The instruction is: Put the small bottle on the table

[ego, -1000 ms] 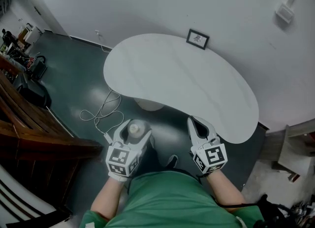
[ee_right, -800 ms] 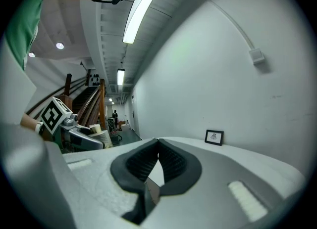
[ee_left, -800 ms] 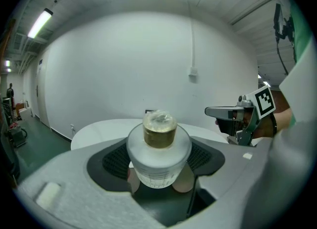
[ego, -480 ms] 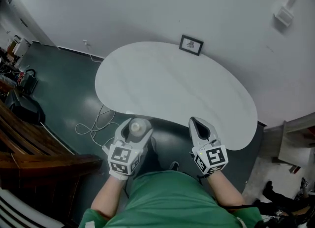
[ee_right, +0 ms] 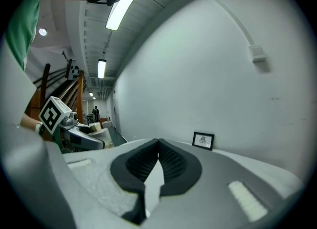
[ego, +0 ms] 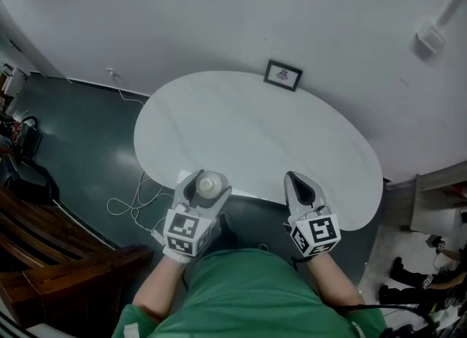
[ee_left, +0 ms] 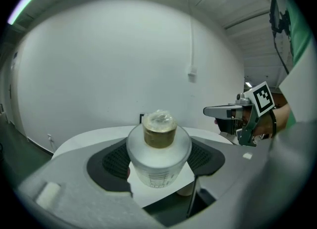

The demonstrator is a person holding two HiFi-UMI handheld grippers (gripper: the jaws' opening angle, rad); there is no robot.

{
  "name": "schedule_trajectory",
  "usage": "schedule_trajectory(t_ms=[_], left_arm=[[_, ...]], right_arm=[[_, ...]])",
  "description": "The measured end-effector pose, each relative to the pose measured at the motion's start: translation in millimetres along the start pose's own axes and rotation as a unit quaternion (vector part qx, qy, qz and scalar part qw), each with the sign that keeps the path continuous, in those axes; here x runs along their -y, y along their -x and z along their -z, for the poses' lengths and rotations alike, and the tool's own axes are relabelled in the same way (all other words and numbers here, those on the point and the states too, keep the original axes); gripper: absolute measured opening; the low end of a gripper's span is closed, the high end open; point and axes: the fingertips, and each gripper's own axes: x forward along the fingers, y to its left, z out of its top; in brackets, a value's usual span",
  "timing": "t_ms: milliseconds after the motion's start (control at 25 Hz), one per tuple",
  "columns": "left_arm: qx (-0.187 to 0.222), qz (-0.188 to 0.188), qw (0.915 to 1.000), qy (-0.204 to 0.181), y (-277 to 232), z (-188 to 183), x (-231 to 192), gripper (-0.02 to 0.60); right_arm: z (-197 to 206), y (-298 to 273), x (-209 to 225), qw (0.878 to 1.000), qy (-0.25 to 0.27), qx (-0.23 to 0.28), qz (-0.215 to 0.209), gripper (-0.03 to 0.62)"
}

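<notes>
Left gripper (ego: 206,185): jaws clamped on the frosted body of the small bottle (ee_left: 158,146), at the 7 o'clock edge of the white table (ego: 255,128). Right gripper (ee_right: 157,160): jaws pressed together, nothing between them.

Risk: if released this close to the rim, the bottle could tip floorward.

The bottle's base and its clearance over the tabletop are hidden.

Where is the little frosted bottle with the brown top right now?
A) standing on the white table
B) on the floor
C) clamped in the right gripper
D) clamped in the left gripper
D: the small frosted bottle with a brown top sits clamped in the left gripper, while the right gripper is shut and empty.
</notes>
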Motion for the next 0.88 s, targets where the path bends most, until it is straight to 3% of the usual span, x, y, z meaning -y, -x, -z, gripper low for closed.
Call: schedule_trajectory(t_ms=[480,880], left_arm=[[-0.018,0.081,0.9965,-0.008,-38.6,2.3,-40.0,0.345],[-0.031,0.097,0.9947,-0.013,-71.9,9.5,-45.9,0.345]], right_arm=[[3.9,-41.0,-1.8,0.997,-0.026,-0.021,0.067,0.003],[4.4,-59.4,3.2,0.997,-0.029,-0.031,0.067,0.003]])
